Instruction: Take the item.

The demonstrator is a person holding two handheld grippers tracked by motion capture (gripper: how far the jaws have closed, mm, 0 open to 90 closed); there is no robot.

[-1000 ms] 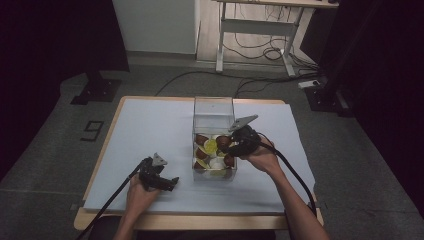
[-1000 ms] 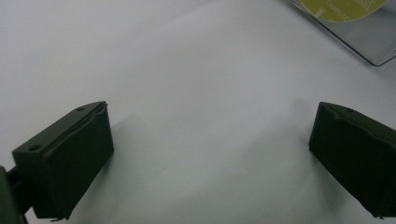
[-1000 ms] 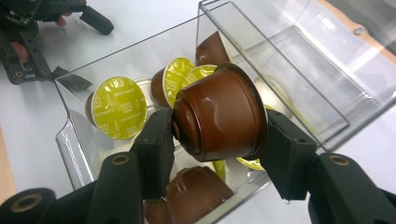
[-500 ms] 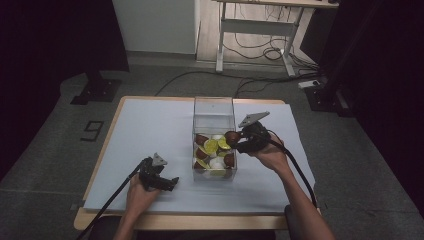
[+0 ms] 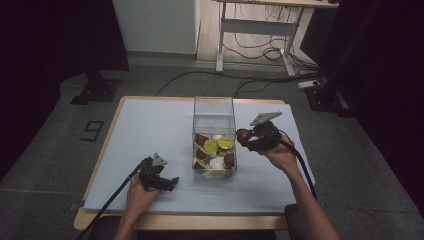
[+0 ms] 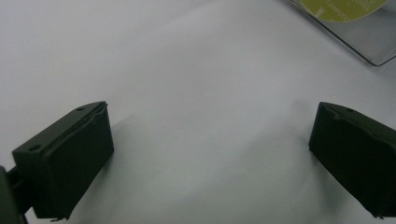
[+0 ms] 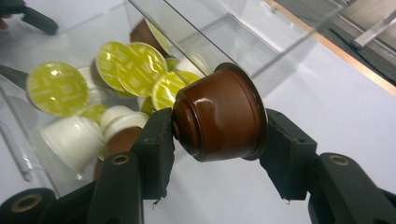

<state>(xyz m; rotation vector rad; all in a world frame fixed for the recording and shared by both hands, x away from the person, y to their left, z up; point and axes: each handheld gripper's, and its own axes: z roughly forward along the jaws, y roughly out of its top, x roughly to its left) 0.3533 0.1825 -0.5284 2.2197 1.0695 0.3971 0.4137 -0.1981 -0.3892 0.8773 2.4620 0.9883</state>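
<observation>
- High view: the white tabletop (image 5: 150, 130) holds a clear box (image 5: 214, 137) full of little coffee pods (image 5: 216, 145). The box looks hard and smooth.
- The right hand (image 5: 282, 156) is held up beside the box, arm reaching in from below.
- The right tool (image 7: 217, 126) grips a brown pod (image 7: 219, 112) by its sides, outside the box wall.
- I think the pod is light, shiny, slippery and easy to dent, so a soft squeeze at its wide rim is best.
- The left tool (image 6: 210, 144) rests low on the tabletop, jaws wide, holding nothing.
</observation>
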